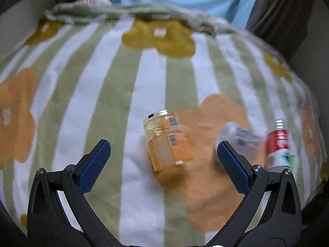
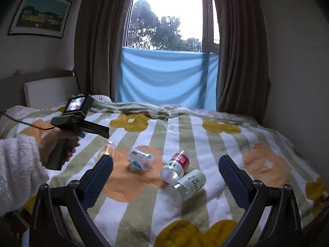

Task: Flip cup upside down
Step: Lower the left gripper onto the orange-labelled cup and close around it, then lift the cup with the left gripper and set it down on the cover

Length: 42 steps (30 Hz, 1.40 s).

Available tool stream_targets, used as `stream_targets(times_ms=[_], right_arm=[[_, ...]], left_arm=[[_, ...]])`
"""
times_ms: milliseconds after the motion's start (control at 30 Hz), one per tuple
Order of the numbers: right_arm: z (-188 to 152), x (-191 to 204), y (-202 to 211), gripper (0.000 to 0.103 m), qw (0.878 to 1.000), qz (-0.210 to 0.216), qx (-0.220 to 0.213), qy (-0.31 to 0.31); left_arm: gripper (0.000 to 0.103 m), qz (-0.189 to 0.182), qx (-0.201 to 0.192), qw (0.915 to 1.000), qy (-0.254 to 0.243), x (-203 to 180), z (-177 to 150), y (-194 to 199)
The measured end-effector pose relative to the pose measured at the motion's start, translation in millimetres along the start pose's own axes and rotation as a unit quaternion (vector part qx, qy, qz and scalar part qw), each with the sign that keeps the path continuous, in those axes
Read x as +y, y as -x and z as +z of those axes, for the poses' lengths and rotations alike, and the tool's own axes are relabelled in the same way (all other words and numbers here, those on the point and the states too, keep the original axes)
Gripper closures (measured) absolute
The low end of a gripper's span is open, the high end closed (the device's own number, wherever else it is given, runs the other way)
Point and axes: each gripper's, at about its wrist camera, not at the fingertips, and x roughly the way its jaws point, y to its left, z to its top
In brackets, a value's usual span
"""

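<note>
**A:** Where's the cup you're after?

**B:** Straight ahead of my left gripper (image 1: 163, 154), roughly midway between its jaws and a little beyond them: the clear cup (image 1: 165, 139) with the orange tint, lying on its side on the bed blanket (image 1: 127, 82). The jaws are spread wide, nothing in them. I judge I've lined them up that way so the cup can pass between the blue pads when I push in

**A:** And your right?

**B:** The right gripper (image 2: 165, 173) is released too, hovering empty. Ahead of its jaws lie three other clear plastic cups, all tipped over: a blue-printed cup (image 2: 140, 158) nearer the left jaw, a red-banded cup (image 2: 175, 165) in the middle, and a white-labelled cup (image 2: 188, 184) touching it, closest to me. From that camera I can see the left hand (image 2: 58, 146) gripping its handle over the far-left cup

**A:** How will it handle?

**B:** Thin, smooth, round plastic with a printed label, so it may roll or squash. The blanket is plush fleece, striped green and white with flower patches, and soft underneath; I expect an inverted cup could wobble on its rim there. View's a bit blurred, so I can't read the label
</note>
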Motion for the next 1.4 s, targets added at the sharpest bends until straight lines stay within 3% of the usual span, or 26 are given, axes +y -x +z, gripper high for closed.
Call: stream_targets(times_ms=[200,267,333,400,467,733,1000,1167,1300,1400], right_arm=[[-8,-3,-24,0.000,1.000,0.015,0.016,-0.005],[-10,-4,-28,0.000,1.000,0.020,0.019,-0.006],[-11,-3,-33,0.000,0.999,0.025,0.020,-0.006],[-13,-3,-36,0.000,0.999,0.029,0.022,-0.006],[-15,-4,-41,0.000,0.999,0.032,0.026,-0.006],[-18,-3,-44,0.000,0.998,0.041,0.033,-0.020],[-12,-8,-28,0.000,0.998,0.049,0.012,-0.033],[-8,-12,-9,0.000,0.998,0.051,0.002,-0.040],[-8,-19,7,0.000,0.997,0.056,0.001,-0.050],[-9,-22,19,0.000,0.998,0.053,0.002,-0.046]], left_arm=[[0.002,-0.005,0.059,0.9980,0.023,9,13,-55],[0.013,-0.023,0.078,0.9959,0.041,11,15,-66],[0.016,-0.044,0.094,0.9930,0.058,13,15,-75],[0.035,-0.059,0.107,0.9902,0.068,13,16,-82],[0.042,-0.065,0.118,0.9884,0.071,10,16,-88],[0.044,-0.087,0.117,0.9868,0.071,6,16,-81],[0.044,-0.127,0.108,0.9856,0.027,-21,6,-23],[0.044,-0.144,0.132,0.9801,-0.034,-59,-31,15],[0.044,-0.150,0.175,0.9699,-0.077,-91,-77,20],[0.044,-0.137,0.186,0.9688,-0.089,-101,-102,15]])
